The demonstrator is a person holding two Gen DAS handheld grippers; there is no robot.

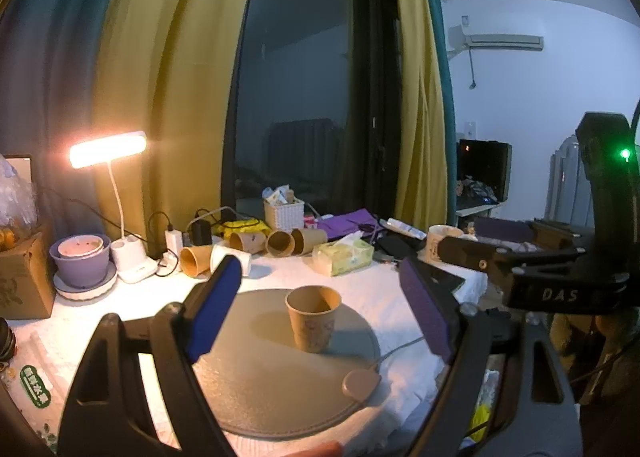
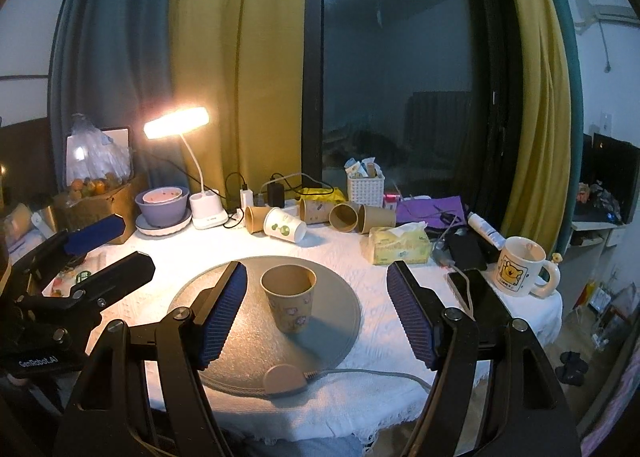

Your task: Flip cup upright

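Both sets wide apart and gripping nothing, the left tongs [image 1: 326, 307] and right tongs [image 2: 316, 315] frame the paper cup [image 2: 289, 303], upright on the round grey mat [image 2: 240, 337] mid-bench, just beyond the fingertips, touching neither.

Brown paper cup [image 1: 313, 317] [image 2: 289, 297] — printed sides, upright, mouth open upward, standing free near the round grey mat's [image 2: 340, 313] centre
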